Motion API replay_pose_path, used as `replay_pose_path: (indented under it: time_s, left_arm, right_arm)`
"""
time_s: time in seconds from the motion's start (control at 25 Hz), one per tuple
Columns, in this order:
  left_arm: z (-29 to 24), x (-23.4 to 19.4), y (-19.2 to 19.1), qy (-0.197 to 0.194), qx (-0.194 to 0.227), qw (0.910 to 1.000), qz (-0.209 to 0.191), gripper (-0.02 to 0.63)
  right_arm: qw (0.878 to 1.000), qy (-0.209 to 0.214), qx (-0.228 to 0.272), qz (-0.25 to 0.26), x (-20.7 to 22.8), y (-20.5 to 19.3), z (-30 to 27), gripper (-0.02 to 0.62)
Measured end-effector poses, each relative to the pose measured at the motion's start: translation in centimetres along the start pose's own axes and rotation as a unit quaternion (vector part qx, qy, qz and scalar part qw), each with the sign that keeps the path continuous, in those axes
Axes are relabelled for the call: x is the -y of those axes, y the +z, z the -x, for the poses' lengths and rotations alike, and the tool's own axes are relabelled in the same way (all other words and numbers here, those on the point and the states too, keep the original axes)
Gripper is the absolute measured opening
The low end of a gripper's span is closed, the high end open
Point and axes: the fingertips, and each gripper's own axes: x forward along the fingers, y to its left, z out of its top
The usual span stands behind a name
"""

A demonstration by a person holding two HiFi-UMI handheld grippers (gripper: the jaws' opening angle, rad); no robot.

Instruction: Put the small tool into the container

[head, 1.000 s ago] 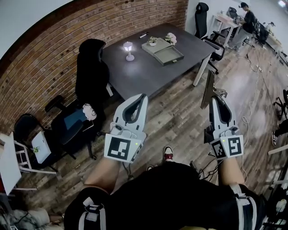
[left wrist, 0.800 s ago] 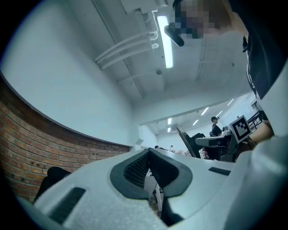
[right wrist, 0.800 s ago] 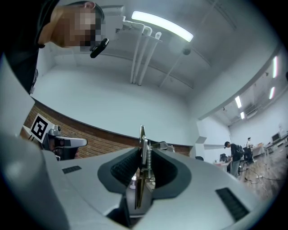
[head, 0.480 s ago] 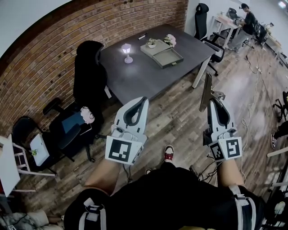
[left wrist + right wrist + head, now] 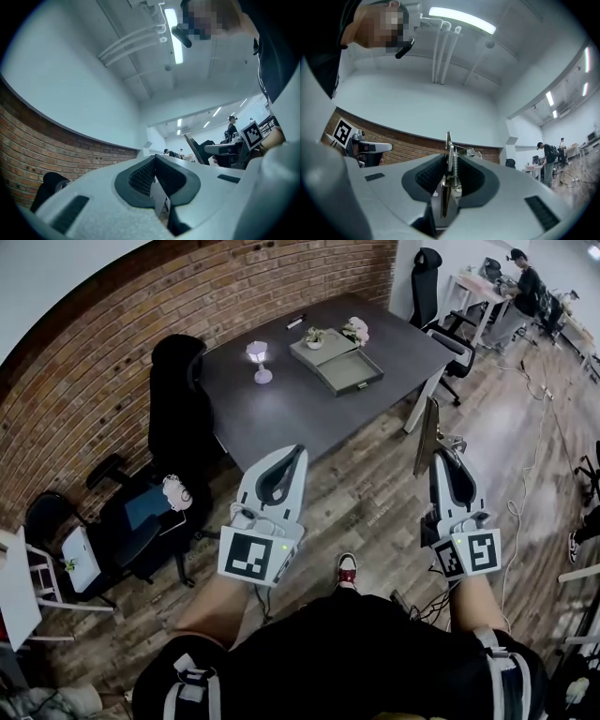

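Table [image 5: 281,413] holds container [image 5: 352,368]; right hand-held gripper [image 5: 441,459] grips small tool [image 5: 428,432], left hand-held gripper [image 5: 297,452] closed.

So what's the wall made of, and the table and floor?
The wall looks like rough red brick, with pale mortar lines. The table has a smooth matte dark grey top, perhaps laminate. The floor looks like wood planks with streaky brown grain, possibly printed vinyl.

I'm running a left tool [image 5: 296,454] and right tool [image 5: 439,457] in pale grey shells with dark ribbed pads [image 5: 140,176], a black-and-white marker cube [image 5: 251,557] sitting behind each. I'm wearing black clothes [image 5: 347,652] and a red-trimmed shoe [image 5: 348,570].
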Motion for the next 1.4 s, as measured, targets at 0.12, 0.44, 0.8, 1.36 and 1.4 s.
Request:
replay_pose_path:
  time_s: [0.12, 0.44, 0.8, 1.36, 1.4]
  left_arm:
    - [-2.5, -0.1, -1.3, 0.002, -0.009, 1.0000, 0.001, 0.009]
    - [-9.2, -0.7, -4.1, 0.008, -0.027, 0.9996, 0.003, 0.009]
    - [-15.5, -0.2, -4.3, 0.013, -0.023, 0.9996, -0.003, 0.009]
    - [-21.5, 2.6, -3.2, -0.008, -0.011, 0.9996, -0.027, 0.009]
    - [-21.8, 2.7, -3.2, -0.011, -0.010, 0.9995, -0.028, 0.009]
  right_arm:
    - [1.000, 0.002, -0.005, -0.010, 2.1, -1.5, -1.7, 0.084]
    - [0.999, 0.014, -0.014, -0.031, 7.1, -4.8, -6.7, 0.084]
    - [0.999, 0.027, -0.006, -0.037, 12.3, -5.1, -10.2, 0.084]
    - [0.999, 0.042, 0.013, -0.030, 16.7, -4.2, -11.3, 0.084]
    - [0.999, 0.042, 0.014, -0.030, 16.8, -4.2, -11.3, 0.084]
